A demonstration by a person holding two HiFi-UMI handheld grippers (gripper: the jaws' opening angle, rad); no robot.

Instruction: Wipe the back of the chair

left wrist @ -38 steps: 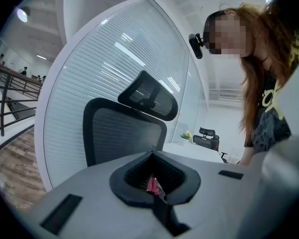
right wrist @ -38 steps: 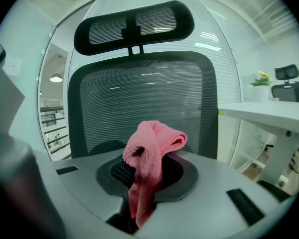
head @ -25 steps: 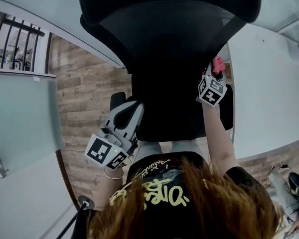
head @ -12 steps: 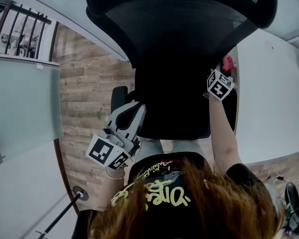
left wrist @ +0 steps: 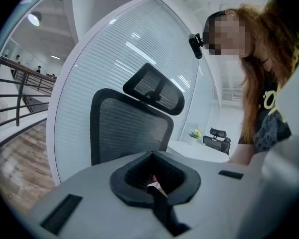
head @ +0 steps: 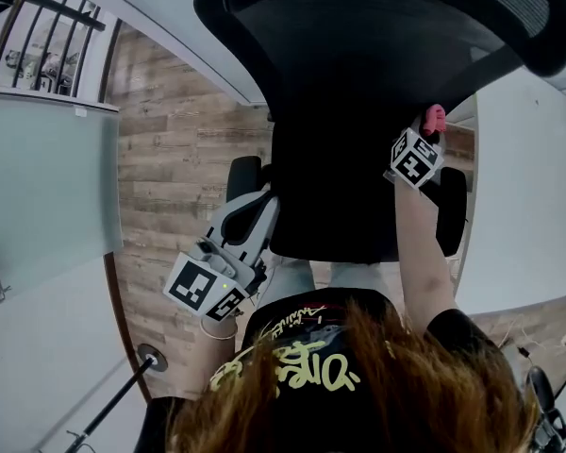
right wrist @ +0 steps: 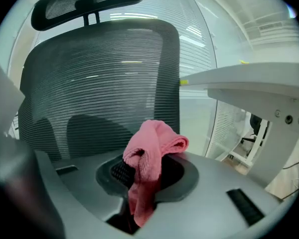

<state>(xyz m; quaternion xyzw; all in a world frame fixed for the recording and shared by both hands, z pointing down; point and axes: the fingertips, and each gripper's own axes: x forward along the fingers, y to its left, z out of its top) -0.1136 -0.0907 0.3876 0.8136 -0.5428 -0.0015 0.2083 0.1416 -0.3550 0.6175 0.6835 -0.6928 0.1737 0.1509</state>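
Head view: the chair (head: 358, 55) stands directly ahead of you, between the wood floor (head: 179, 159) and the white table (head: 524, 215). Its back is black mesh in a black frame, with a mesh headrest (left wrist: 154, 88) above. No marks can be made out on it.

Your right gripper (head: 426, 138) is raised at the back's right edge, jaws clamped on a bunched pink cloth (head: 435, 118). The right gripper view shows the cloth (right wrist: 152, 156) sticking up from the jaws, with the mesh (right wrist: 99, 78) close behind; contact cannot be confirmed.

Your left gripper (head: 250, 210) is held low at the chair's left side, jaws together (left wrist: 154, 185).

Against half a second ago, the chair sits further right in frame. Both grippers keep much the same positions.
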